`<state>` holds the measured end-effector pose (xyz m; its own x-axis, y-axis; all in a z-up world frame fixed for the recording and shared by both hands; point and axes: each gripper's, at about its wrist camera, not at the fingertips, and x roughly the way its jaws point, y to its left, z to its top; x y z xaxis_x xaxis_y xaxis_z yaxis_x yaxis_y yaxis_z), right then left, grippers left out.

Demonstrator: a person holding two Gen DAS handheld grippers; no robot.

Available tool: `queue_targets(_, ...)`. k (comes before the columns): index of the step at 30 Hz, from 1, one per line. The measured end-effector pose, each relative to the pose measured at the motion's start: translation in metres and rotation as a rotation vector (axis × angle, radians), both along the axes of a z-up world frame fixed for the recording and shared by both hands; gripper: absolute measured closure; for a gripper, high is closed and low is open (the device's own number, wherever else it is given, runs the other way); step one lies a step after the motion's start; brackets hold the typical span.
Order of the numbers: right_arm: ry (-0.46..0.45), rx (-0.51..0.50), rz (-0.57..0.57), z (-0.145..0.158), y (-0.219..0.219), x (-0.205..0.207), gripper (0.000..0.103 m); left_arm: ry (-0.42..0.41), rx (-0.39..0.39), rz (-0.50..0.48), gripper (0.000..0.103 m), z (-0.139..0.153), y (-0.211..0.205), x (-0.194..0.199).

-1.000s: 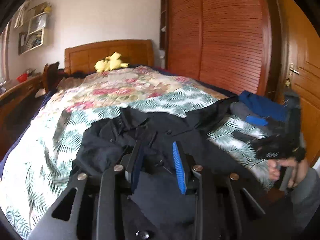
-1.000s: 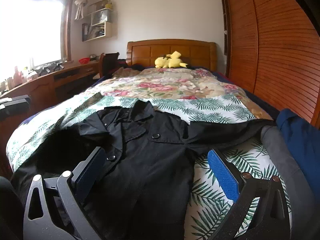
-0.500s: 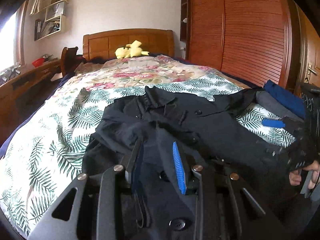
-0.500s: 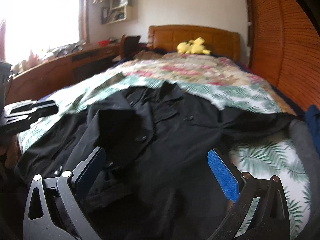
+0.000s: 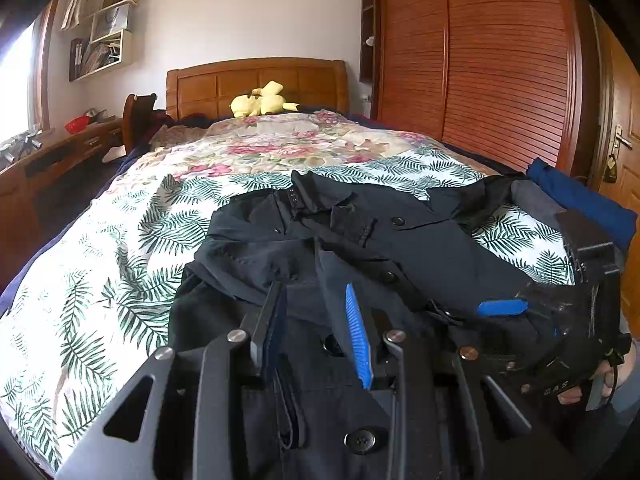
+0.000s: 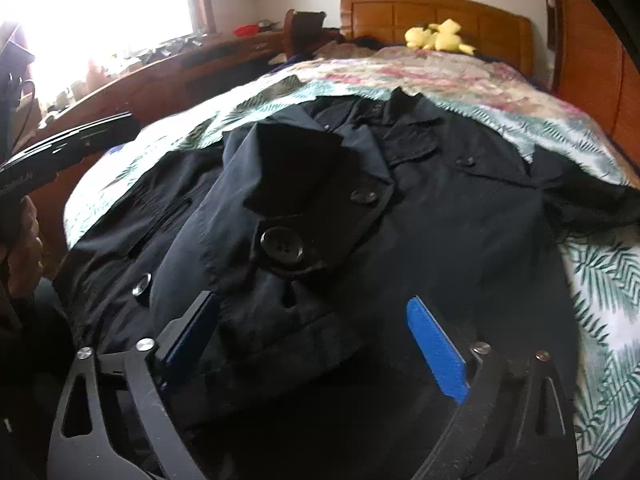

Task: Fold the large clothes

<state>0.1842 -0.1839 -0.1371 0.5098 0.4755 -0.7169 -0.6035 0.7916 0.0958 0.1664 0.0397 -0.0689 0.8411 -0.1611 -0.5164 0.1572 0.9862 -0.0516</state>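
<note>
Black coat (image 5: 400, 240) pinched in left tool (image 5: 316, 320); right tool (image 6: 312, 340) closing over hem

Little can be read here. The black body of the right gripper (image 5: 560, 364), seen in the left wrist view, carries small pale lettering that looks like "GAS" or "BAS", too blurred to settle. The side of the left gripper (image 6: 64, 148) bears faint print that cannot be made out.
</note>
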Motion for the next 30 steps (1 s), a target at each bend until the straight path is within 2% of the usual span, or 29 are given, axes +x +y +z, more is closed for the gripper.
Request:
queue_targets(1,0.011,0.007,0.009,-0.001,0.001,0.000,0.014,-0.002,0.000,-0.001,0.074,0.001,0.000,-0.001)
queue_targets(3,0.029,0.011,0.035,-0.004,0.003,-0.001,0.029,-0.005,0.000,-0.002,0.074,0.001,0.000,-0.001)
queue_targets(4,0.031,0.007,0.047,-0.005,0.004,-0.002,0.034,-0.004,0.000,-0.002,0.074,0.001,0.000,-0.001)
queue_targets(6,0.024,-0.006,0.069,-0.004,0.006,-0.005,0.053,-0.005,-0.002,-0.003,0.074,0.001,0.000,-0.002)
queue_targets(7,0.020,-0.010,0.075,-0.004,0.007,-0.007,0.059,-0.005,-0.002,-0.003,0.074,0.001,0.000,-0.002)
queue_targets(8,0.017,-0.012,0.080,-0.003,0.007,-0.007,0.071,-0.005,-0.003,-0.003,0.074,0.001,0.000,-0.002)
queue_targets(9,0.016,-0.010,0.087,-0.002,0.006,-0.008,0.079,-0.006,-0.004,-0.003,0.074,0.001,0.000,-0.002)
queue_targets(12,0.028,0.017,0.104,0.004,0.000,-0.012,0.094,-0.011,-0.010,-0.004,0.074,0.002,0.000,-0.003)
queue_targets(16,0.007,0.066,0.102,0.022,-0.014,-0.027,0.097,-0.018,-0.017,-0.005,0.074,0.005,0.000,-0.005)
queue_targets(23,-0.080,0.109,0.011,0.055,-0.050,-0.049,0.098,-0.032,-0.020,-0.012,0.074,0.009,0.000,-0.009)
queue_targets(30,-0.120,0.044,-0.120,0.059,-0.081,-0.060,0.099,-0.031,-0.021,-0.013,0.074,0.009,0.002,-0.011)
